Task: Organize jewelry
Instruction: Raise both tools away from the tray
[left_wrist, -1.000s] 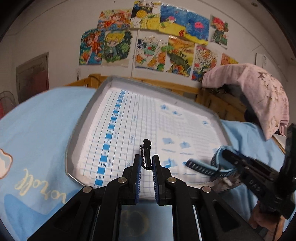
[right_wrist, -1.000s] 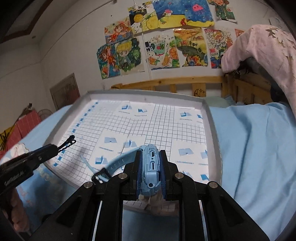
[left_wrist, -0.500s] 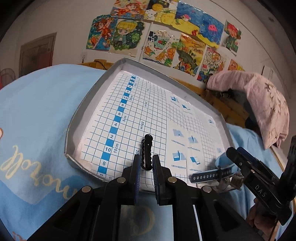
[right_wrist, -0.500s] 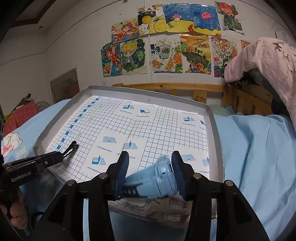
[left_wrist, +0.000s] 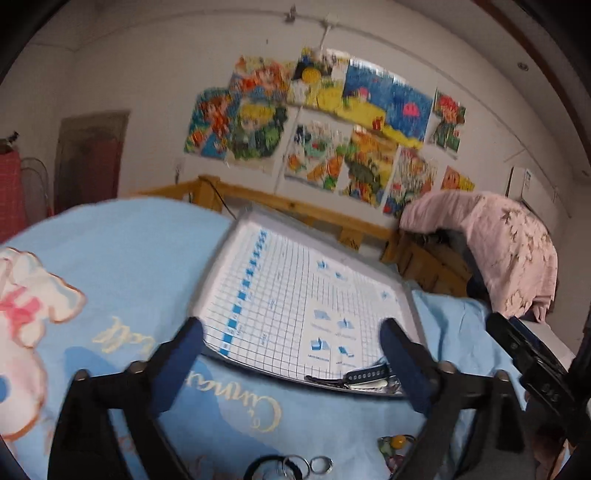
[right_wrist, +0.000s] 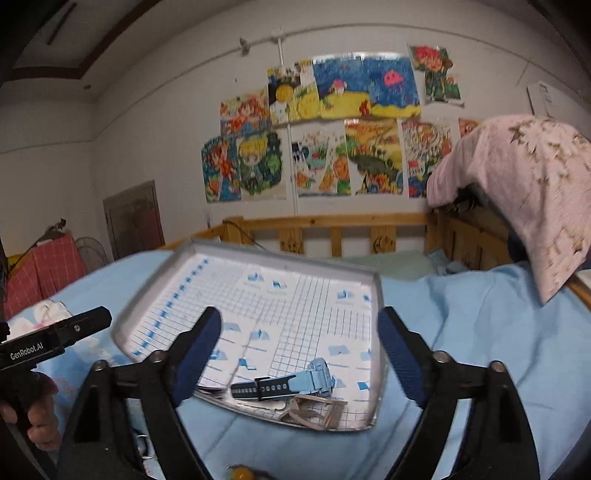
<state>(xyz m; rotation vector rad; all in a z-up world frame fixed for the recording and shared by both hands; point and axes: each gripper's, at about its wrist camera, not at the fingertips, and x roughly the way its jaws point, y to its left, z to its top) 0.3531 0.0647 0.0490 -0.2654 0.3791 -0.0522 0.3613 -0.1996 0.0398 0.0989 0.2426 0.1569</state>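
A grey tray (left_wrist: 236, 229) (right_wrist: 376, 295) lined with blue grid paper lies on the blue bedspread. A light-blue watch (right_wrist: 291, 382) with a dark strap lies at the tray's near edge; its strap also shows in the left wrist view (left_wrist: 365, 373) beside a thin black hair tie (left_wrist: 325, 380). My left gripper (left_wrist: 291, 336) is open and empty, held back from the tray. My right gripper (right_wrist: 299, 332) is open and empty above the watch. Rings (left_wrist: 321, 464), a black hair band (left_wrist: 266, 466) and a yellow bead piece (left_wrist: 397, 441) lie on the bedspread near me.
A beige clip-like piece (right_wrist: 314, 408) lies at the tray's near right corner. A wooden bed rail (right_wrist: 332, 221) runs behind the tray. A pink cloth (right_wrist: 524, 192) hangs at the right. Drawings cover the wall.
Both grippers opened wide and pulled back from the tray. The watch left the right gripper and lies in the tray. The black hair tie left the left gripper and lies at the tray's edge.
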